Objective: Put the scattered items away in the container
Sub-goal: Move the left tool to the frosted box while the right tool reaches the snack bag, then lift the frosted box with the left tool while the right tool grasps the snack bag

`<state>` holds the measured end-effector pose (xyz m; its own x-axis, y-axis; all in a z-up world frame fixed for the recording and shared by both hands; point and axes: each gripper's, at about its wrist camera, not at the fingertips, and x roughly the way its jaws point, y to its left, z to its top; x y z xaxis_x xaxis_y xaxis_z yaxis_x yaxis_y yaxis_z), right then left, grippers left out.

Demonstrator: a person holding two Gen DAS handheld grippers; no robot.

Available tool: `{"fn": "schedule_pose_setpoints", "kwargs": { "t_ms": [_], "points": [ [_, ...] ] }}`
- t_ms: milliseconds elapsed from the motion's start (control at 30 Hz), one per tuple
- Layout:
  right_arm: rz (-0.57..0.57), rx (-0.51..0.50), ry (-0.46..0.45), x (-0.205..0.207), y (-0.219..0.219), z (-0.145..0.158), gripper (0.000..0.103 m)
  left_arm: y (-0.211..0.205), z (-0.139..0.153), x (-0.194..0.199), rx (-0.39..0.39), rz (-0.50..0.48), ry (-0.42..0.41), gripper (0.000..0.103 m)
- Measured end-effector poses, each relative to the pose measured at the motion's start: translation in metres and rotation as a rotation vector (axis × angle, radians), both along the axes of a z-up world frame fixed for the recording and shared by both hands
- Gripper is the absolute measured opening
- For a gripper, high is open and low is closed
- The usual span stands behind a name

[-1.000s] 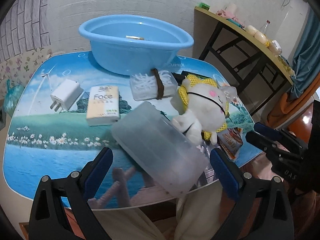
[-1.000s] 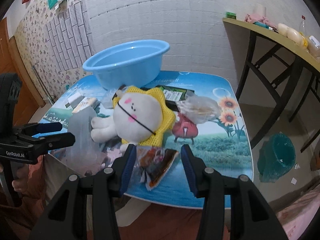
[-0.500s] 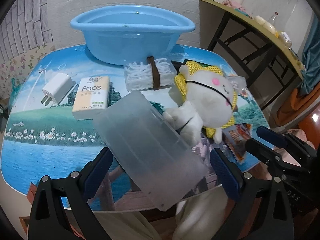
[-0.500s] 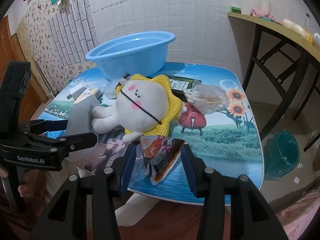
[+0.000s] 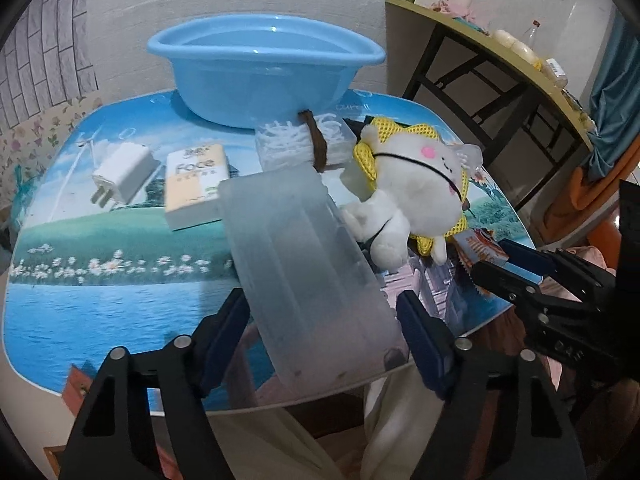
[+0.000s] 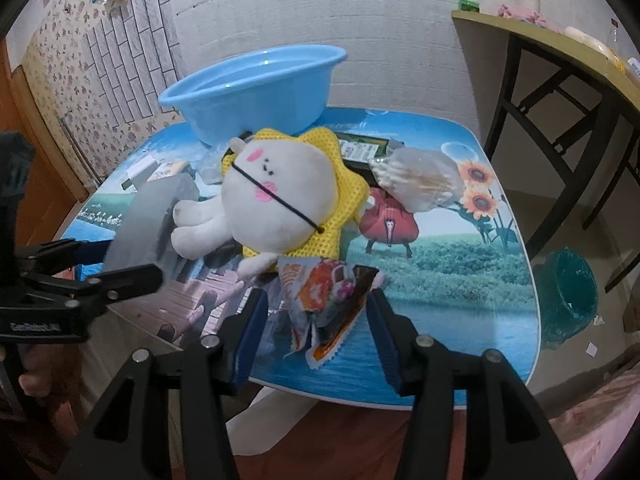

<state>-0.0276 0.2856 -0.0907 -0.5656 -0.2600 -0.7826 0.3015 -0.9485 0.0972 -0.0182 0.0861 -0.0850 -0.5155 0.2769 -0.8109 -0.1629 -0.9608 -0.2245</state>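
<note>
A blue basin (image 5: 264, 68) stands at the table's far side; it also shows in the right wrist view (image 6: 256, 88). My left gripper (image 5: 324, 320) straddles the near end of a frosted plastic box (image 5: 308, 276), its pads close against the sides. My right gripper (image 6: 314, 320) is open around a crumpled orange snack wrapper (image 6: 324, 300) at the near table edge. A white plush in a yellow mesh cover (image 6: 280, 204) lies just beyond the wrapper and beside the box (image 5: 416, 196).
On the table lie a white charger (image 5: 124, 174), a Face tissue pack (image 5: 196, 184), a clear box of cotton swabs with a brown band (image 5: 304, 146), a clear bag (image 6: 416, 184) and a dark packet (image 6: 360, 148). A teal bin (image 6: 568, 300) stands on the floor right.
Both grippers moved forward toward the table. My left gripper's jaws narrowed onto the frosted box. The snack wrapper now sits further in between my right fingers.
</note>
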Motion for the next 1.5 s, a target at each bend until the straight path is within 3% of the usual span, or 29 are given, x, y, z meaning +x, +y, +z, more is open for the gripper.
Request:
{"fn": "schedule_pose_setpoints", "kwargs": {
  "t_ms": [200, 233, 267, 567, 767, 1133, 1233, 1300, 1367, 1467, 1500],
  "points": [
    [-0.018, 0.014, 0.001, -0.002, 0.000, -0.004, 0.050, -0.020, 0.010, 0.012, -0.009, 0.005, 0.035, 0.071],
    [-0.021, 0.012, 0.003, -0.002, 0.000, -0.004, 0.048, -0.025, 0.010, 0.015, -0.015, 0.013, 0.037, 0.071],
    [-0.026, 0.007, 0.009, -0.002, 0.001, -0.003, 0.035, -0.027, 0.010, 0.015, -0.019, 0.018, 0.038, 0.070],
    [-0.020, -0.004, 0.048, 0.006, 0.003, 0.009, 0.024, -0.064, 0.005, 0.028, -0.061, 0.089, 0.014, 0.066],
    [-0.006, 0.014, 0.074, 0.009, -0.003, 0.017, 0.024, -0.077, 0.001, 0.036, -0.101, 0.109, 0.015, 0.064],
    [-0.016, 0.040, 0.042, 0.006, -0.004, 0.009, 0.028, -0.068, -0.009, 0.025, -0.169, 0.084, 0.016, 0.064],
    [-0.017, 0.054, 0.048, 0.007, -0.005, 0.009, 0.031, -0.068, -0.013, 0.017, -0.164, 0.083, 0.008, 0.065],
    [-0.017, 0.065, 0.054, 0.007, -0.006, 0.009, 0.042, -0.068, -0.014, 0.013, -0.159, 0.082, 0.004, 0.065],
    [-0.020, 0.078, 0.069, 0.008, -0.007, 0.011, 0.047, -0.066, -0.015, 0.011, -0.166, 0.078, 0.013, 0.065],
    [-0.017, 0.086, 0.065, 0.007, -0.007, 0.009, 0.049, -0.064, -0.016, 0.007, -0.172, 0.072, 0.013, 0.073],
    [-0.022, 0.092, 0.064, 0.006, -0.007, 0.008, 0.049, -0.063, -0.017, 0.007, -0.173, 0.071, 0.011, 0.081]
  ]
}}
